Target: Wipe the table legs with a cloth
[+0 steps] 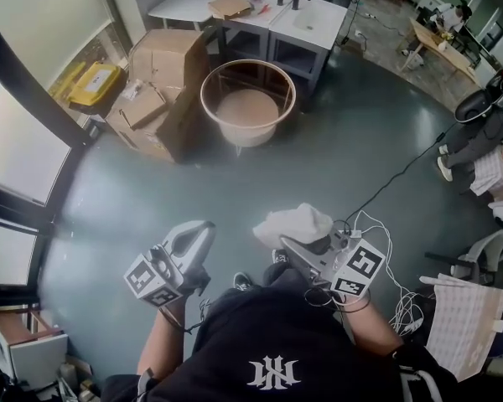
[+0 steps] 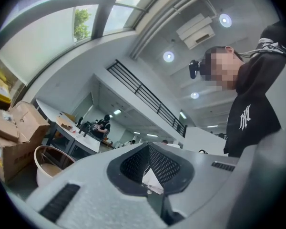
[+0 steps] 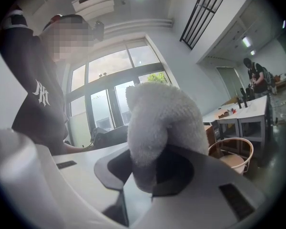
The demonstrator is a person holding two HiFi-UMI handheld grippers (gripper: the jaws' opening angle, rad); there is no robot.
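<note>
Right gripper (image 1: 295, 245) clamped on white cloth (image 1: 292, 223), which is bunched above jaws. Left gripper (image 1: 193, 237) at its 9 o'clock, jaws together, empty. Round table (image 1: 204, 93) at 12 o'clock, well apart.

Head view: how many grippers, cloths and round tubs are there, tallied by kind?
grippers: 2 (left gripper, shut on nothing; right gripper, shut on the cloth)
cloth: 1
round tub: 1
Total: 4

Cloth (image 3: 162, 118): white, nubby terry. Right gripper (image 3: 150, 171) at the cloth: matt grey plastic, black pads (image 3: 183, 166). Floor (image 1: 352, 149) under cloth: smooth, semi-gloss.
</note>
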